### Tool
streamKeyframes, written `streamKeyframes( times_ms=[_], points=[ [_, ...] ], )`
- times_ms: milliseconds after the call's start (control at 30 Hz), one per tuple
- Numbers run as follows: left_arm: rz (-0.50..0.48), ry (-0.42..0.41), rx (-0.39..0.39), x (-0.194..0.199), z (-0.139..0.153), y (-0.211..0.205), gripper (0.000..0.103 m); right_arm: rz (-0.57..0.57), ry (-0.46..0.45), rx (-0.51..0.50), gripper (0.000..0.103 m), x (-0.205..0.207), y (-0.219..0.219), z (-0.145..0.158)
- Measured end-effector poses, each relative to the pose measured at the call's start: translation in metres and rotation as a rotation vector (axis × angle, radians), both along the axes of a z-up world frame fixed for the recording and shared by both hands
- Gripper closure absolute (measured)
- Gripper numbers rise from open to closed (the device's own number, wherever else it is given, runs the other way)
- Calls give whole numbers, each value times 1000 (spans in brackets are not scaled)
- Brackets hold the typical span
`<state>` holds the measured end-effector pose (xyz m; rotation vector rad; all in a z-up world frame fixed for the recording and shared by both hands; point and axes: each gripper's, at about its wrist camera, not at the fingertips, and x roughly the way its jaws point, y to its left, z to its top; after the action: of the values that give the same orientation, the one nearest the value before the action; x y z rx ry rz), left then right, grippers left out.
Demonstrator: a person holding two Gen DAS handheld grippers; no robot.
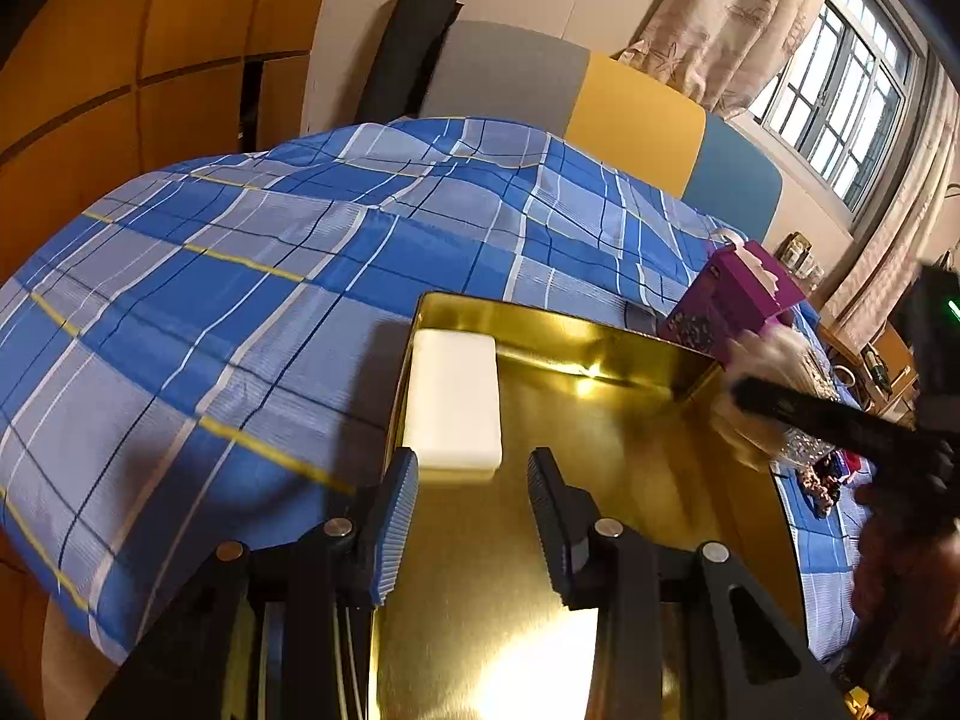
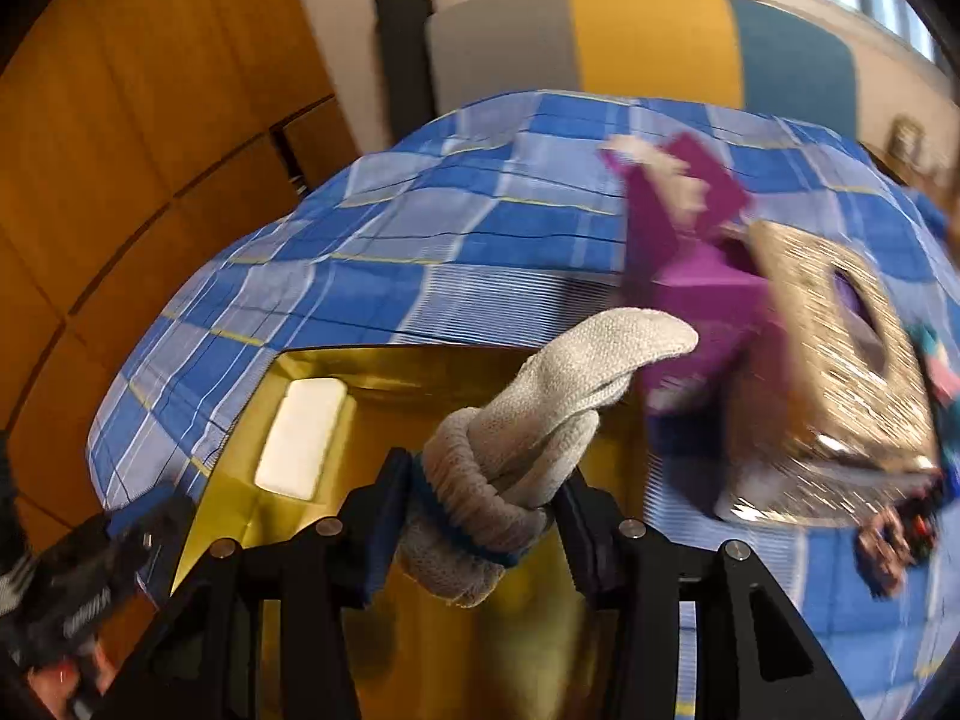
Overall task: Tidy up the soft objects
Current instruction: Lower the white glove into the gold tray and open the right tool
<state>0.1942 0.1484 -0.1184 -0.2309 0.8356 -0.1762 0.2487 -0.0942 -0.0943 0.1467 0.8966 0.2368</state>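
A bed [image 1: 252, 276] in blue plaid sheets carries a gold tin tray [image 1: 600, 420], with wooden wardrobes and a curtained window behind. The right gripper [image 2: 480, 498] clamps a knotted white glove [image 2: 540, 408] above the tray, its long axis pointing forward and rightward. Ahead of the empty, spread left gripper [image 1: 474, 480] lies a white sponge [image 1: 456, 402].

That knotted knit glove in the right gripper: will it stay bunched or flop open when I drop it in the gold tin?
The knotted glove probably stays bunched: its cuff is wrapped around the bundle. The free end droops past the right gripper, so expect that part to flop. It looks light and soft, likely landing without bouncing in the gold tin near the white block.
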Motion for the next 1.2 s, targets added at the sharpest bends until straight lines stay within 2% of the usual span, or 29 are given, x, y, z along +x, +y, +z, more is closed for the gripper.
streamKeyframes(
  times_ms=[267, 467, 567, 700, 767, 900, 1067, 1200],
  points=[
    [23, 21, -21, -23, -7, 11, 65, 86, 33, -41, 54, 36, 51, -24],
    [30, 47, -30, -29, -16, 18, 65, 116, 39, -75, 54, 52, 73, -35],
    [41, 49, -33, -30, -17, 20, 65, 114, 42, -57, 54, 58, 76, -38],
    [38, 53, -27, -31, -17, 16, 65, 113, 46, -6, 48, 65, 78, -37],
    [28, 57, -30, -31, -18, 14, 65, 108, 18, 20, 42, 67, 77, -28],
    [13, 64, -39, -32, -18, 10, 65, 85, -106, 92, 21, 53, 58, 5],
    [-18, 69, -55, -30, -16, -3, 65, 60, -203, 102, 16, 16, 22, 31],
    [-86, 42, -59, -24, 0, -28, 65, -25, -234, 75, 11, -27, -18, 30]
  ],
)
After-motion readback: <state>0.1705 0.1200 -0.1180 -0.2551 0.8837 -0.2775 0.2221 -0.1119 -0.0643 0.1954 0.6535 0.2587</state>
